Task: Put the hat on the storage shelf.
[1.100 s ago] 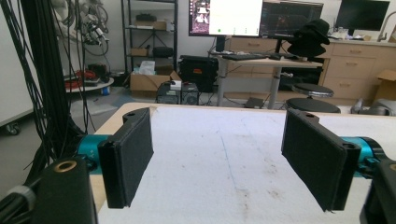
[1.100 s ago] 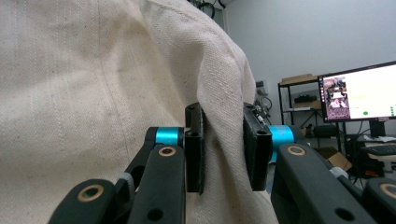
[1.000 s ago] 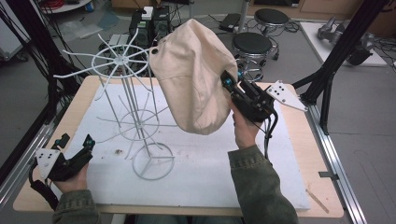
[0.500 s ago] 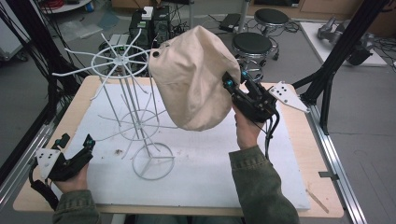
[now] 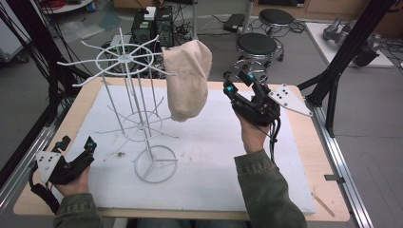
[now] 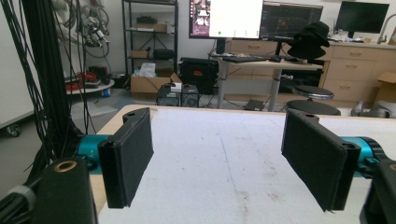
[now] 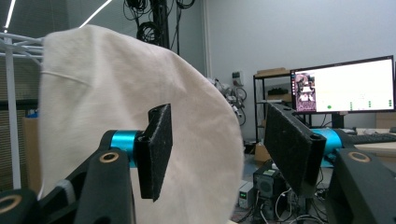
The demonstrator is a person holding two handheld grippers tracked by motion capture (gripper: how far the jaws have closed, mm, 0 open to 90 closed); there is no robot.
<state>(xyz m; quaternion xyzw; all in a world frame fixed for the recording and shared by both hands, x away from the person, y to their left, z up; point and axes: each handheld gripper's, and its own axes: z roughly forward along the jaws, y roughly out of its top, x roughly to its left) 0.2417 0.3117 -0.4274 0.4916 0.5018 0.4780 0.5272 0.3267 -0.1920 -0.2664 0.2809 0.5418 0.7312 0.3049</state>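
A beige cap (image 5: 187, 85) hangs limp from an arm of the white wire rack (image 5: 128, 59), which stands on a ring base (image 5: 155, 164) on the white mat. My right gripper (image 5: 237, 81) is held up just right of the cap, apart from it. Its jaws have just been opening and nothing is pressed between them. In the right gripper view the cap (image 7: 107, 107) hangs beyond the left pad of my right gripper (image 7: 224, 149). My left gripper (image 5: 76, 142) rests at the table's front left, open and empty. In its own view my left gripper (image 6: 222, 158) looks across the bare mat.
A white mat (image 5: 214, 156) covers most of the wooden table (image 5: 311, 166). Black frame posts (image 5: 335, 80) stand at the right edge, and cables hang at the left. Two stools (image 5: 256, 45) and computer boxes (image 5: 152, 23) sit on the floor behind the table.
The right gripper's jaws opened and let go of the cap. The cap, stretched out toward the gripper before, swung left and now hangs narrow from the rack arm. Both hands stayed put.
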